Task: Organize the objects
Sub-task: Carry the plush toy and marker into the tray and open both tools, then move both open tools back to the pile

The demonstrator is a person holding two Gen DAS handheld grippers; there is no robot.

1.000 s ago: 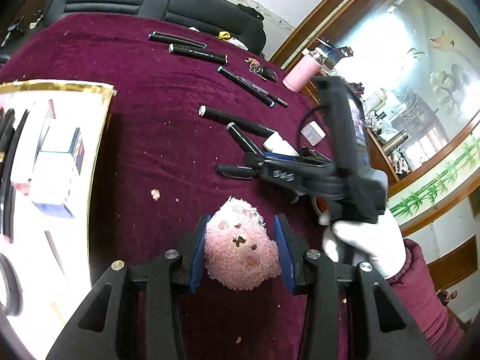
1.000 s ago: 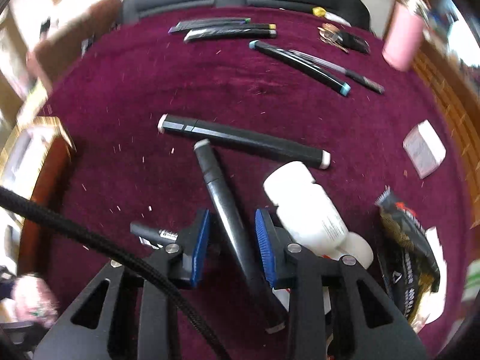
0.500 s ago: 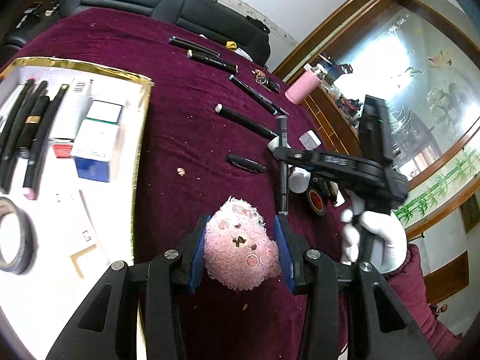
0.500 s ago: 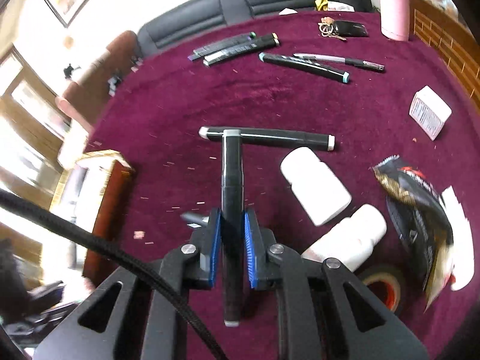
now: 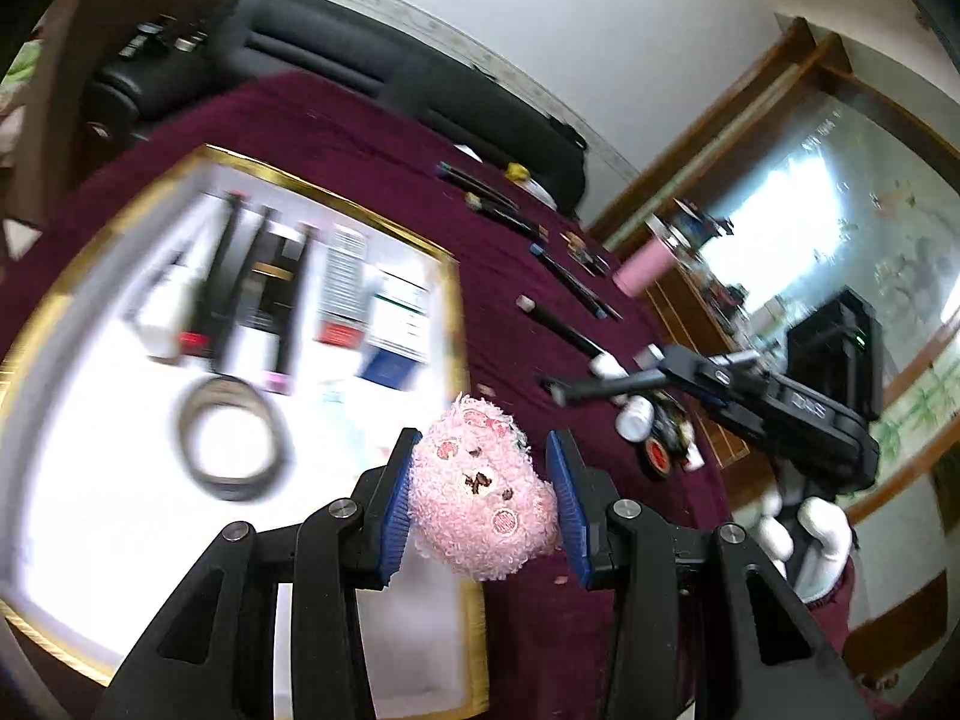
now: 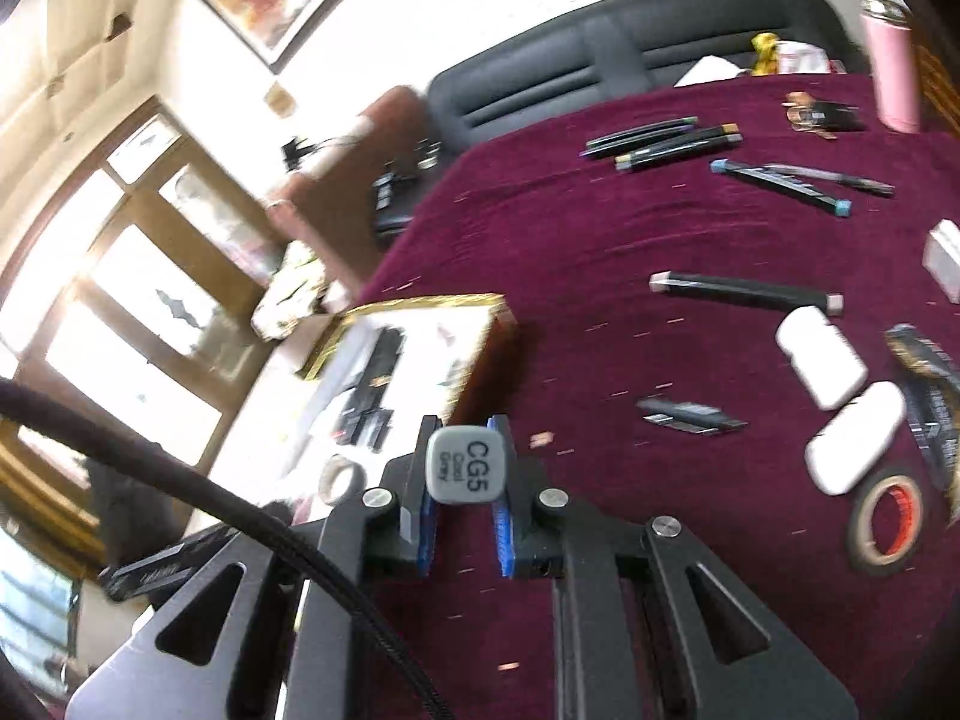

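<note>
Pink plush is filling my left gripper (image 5: 480,495): the jaws are clamping the fluffy toy (image 5: 480,498) from both sides at a moderate opening, and the toy is hanging just past the near right corner of the gold-rimmed tray (image 5: 456,300), partly over its white floor. The tray is lying to the left of the jaws and stretching away from me, so I am judging the left hand to be the nearer one to a drop there.

In the right wrist view my right gripper (image 6: 465,495) is pinching a grey marker (image 6: 465,465) in almost-closed jaws. Its square cap, printed CG5 Cool Grey, is facing the camera, so the marker's long axis is running along the gripper's line rather than across it. From the left view I am seeing that same marker sticking out leftward over the maroon counter (image 6: 600,240), towards the tray.

Beyond the jaws the tray is sitting to the far left, with dark pens already lying lengthwise inside. I am reckoning the marker will need turning to match them.

Farther right, two white bottles (image 6: 834,396), a tape roll (image 6: 885,522) and more markers (image 6: 744,291) are waiting on the counter.
</note>
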